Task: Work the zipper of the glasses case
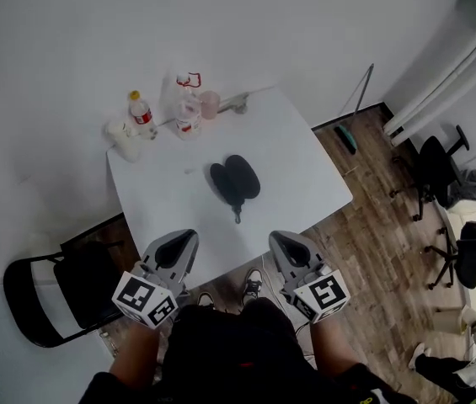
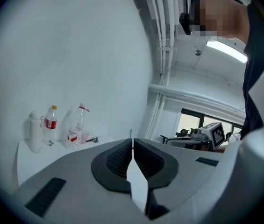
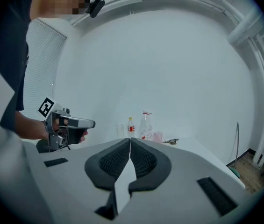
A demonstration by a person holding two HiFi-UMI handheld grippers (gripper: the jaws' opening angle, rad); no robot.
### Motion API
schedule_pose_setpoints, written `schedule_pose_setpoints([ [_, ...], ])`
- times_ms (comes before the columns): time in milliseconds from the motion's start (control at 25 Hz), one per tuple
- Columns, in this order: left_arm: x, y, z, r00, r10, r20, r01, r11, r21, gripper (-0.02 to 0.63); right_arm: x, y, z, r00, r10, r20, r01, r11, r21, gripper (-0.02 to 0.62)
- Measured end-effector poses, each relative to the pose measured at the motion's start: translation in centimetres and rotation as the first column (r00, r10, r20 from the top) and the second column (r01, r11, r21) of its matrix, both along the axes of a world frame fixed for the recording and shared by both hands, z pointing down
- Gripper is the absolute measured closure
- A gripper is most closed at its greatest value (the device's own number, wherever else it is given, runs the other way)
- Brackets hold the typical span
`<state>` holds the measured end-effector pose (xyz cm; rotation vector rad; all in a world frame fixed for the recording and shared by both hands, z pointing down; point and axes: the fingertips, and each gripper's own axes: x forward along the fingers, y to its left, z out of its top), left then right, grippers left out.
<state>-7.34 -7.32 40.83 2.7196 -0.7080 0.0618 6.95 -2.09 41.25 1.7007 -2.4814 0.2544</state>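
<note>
A black glasses case [image 1: 235, 178] lies in the middle of the white table [image 1: 305, 183], its two halves side by side and a short pull tab [image 1: 238, 216] trailing toward me. My left gripper [image 1: 190, 237] hovers at the table's near edge, left of the case, shut and empty. My right gripper [image 1: 276, 239] hovers at the same edge to the right, also shut and empty. In the left gripper view the pads [image 2: 122, 158] meet with nothing between them. The right gripper view shows the same, its pads [image 3: 143, 158] together. The case is hidden in both gripper views.
At the table's far left stand a red-labelled bottle [image 1: 141, 112], a clear bottle [image 1: 187, 116], a pink cup [image 1: 210, 103] and a white container [image 1: 125, 140]. A black folding chair [image 1: 56, 297] stands left of me. Office chairs [image 1: 435, 162] and a broom [image 1: 351, 124] are on the right.
</note>
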Motion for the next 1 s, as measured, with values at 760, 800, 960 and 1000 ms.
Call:
schedule_pose_setpoints([
  [760,8.0,-5.5,2.5,0.986,-0.164,-0.031,0.158,0.976,-0.149,0.575,12.1,-9.2,7.0,0.994,-0.113,0.010,0.113,0.987,-0.113,0.575],
  [800,7.8,-5.8,2.7,0.987,-0.159,-0.033,0.152,0.977,-0.151,0.575,11.8,-9.4,7.7,0.995,-0.104,0.007,0.104,0.985,-0.137,0.574],
  [960,6.8,-6.8,3.2,0.989,-0.144,-0.046,0.134,0.976,-0.172,0.575,10.6,-10.6,9.0,0.996,-0.084,-0.007,0.081,0.978,-0.195,0.574],
  [1000,6.6,-7.1,3.4,0.989,-0.143,-0.047,0.133,0.975,-0.176,0.575,10.3,-11.2,9.1,0.997,-0.083,-0.010,0.079,0.977,-0.199,0.572],
])
